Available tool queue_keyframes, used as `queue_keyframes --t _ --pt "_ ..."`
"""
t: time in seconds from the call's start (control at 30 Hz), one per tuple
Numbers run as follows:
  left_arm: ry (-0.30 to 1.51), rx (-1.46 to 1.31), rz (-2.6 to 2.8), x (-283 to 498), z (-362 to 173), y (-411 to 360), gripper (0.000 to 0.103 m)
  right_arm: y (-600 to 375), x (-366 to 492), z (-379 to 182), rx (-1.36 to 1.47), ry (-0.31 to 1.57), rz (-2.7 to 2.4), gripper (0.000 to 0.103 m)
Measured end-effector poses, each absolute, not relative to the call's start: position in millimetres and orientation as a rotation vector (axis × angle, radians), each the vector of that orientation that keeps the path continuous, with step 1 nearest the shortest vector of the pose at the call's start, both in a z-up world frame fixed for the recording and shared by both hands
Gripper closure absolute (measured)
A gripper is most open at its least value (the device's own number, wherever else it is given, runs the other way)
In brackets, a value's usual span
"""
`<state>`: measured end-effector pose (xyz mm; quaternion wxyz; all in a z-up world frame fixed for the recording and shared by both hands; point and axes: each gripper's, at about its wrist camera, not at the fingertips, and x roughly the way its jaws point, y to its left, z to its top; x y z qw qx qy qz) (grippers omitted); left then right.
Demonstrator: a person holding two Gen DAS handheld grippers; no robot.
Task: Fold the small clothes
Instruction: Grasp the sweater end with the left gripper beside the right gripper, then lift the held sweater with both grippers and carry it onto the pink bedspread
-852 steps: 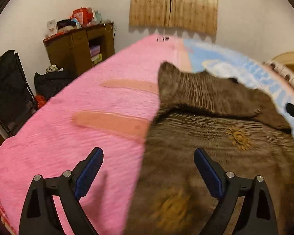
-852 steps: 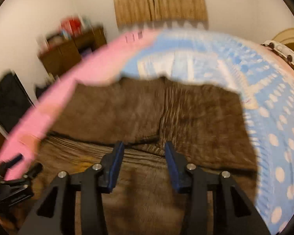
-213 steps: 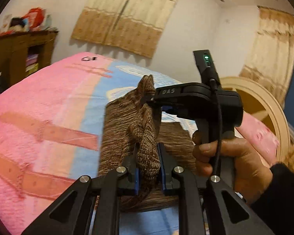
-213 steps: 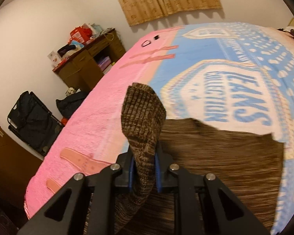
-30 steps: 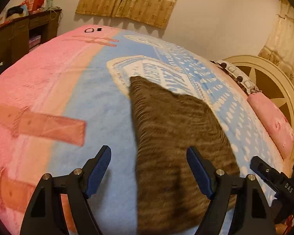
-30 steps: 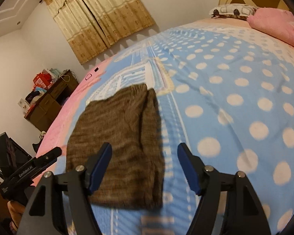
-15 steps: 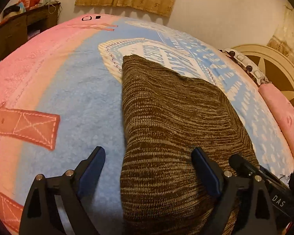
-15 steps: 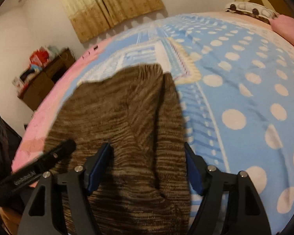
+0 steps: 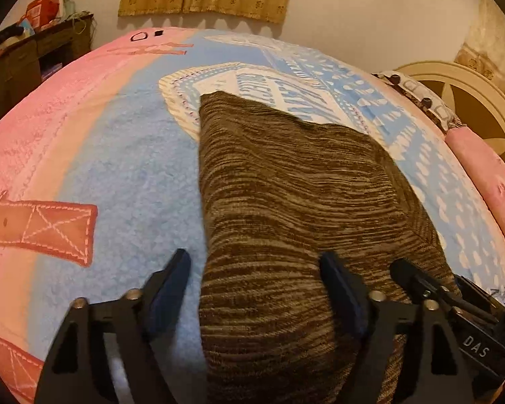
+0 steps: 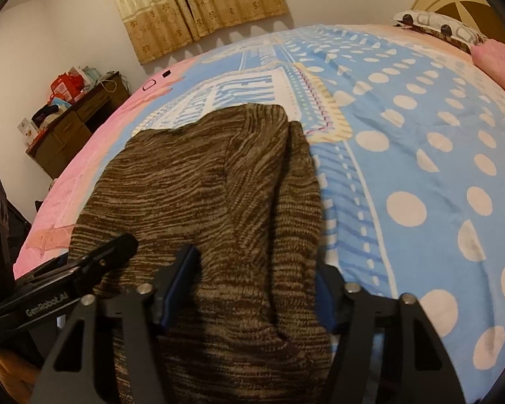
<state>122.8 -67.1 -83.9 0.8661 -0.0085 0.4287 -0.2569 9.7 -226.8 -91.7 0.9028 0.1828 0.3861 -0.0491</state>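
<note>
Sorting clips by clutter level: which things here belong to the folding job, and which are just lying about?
Part of the job:
- brown striped knitted garment, folded flat on the blue and pink printed blanket
- left gripper and right gripper, fingers apart over its near edge

Lying about:
- dark wooden desk with red packages
- pink pillow
- beige patterned curtains

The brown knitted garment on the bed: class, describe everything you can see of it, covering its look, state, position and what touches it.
The brown knitted garment is a soft, dark-and-tan streaked knit, folded into a rough oblong with layered edges along one side. It lies flat on the blue and pink blanket. The left gripper and right gripper straddle its near corners, jaws just closing; whether the pads press it yet cannot be told.
</note>
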Motion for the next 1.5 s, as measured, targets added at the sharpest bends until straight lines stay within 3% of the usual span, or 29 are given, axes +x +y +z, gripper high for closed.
queue_keyframes --t 0.03,0.13,0.47,0.53,0.6,0.7,0.83,1.5 --pt "0.894 -0.02 -0.558 122 -83 -68 0.043 -225 10 -91 0.371 0.797 -0.097 0.045" --pt "0.89 -0.017 -0.56 122 -83 -71 0.044 -222 10 -91 0.36 0.794 -0.093 0.048" --pt "0.884 -0.017 -0.544 123 -84 -72 0.042 -225 13 -93 0.359 0.805 -0.089 0.043" --pt "0.879 -0.001 -0.539 122 -83 -74 0.044 -222 13 -92 0.349 0.806 -0.1 0.048" --pt "0.876 0.006 -0.539 119 -80 -75 0.059 -217 12 -90 0.326 0.8 -0.112 0.06" --pt "0.878 0.033 -0.54 112 -72 -75 0.072 -209 11 -86 0.291 0.792 -0.118 0.072" --pt "0.891 0.041 -0.541 96 -61 -65 0.073 -202 -2 -75 0.305 0.761 -0.116 0.077" --pt "0.9 0.07 -0.551 -15 -39 18 0.073 -120 -114 -33 0.39 0.696 0.009 0.078"
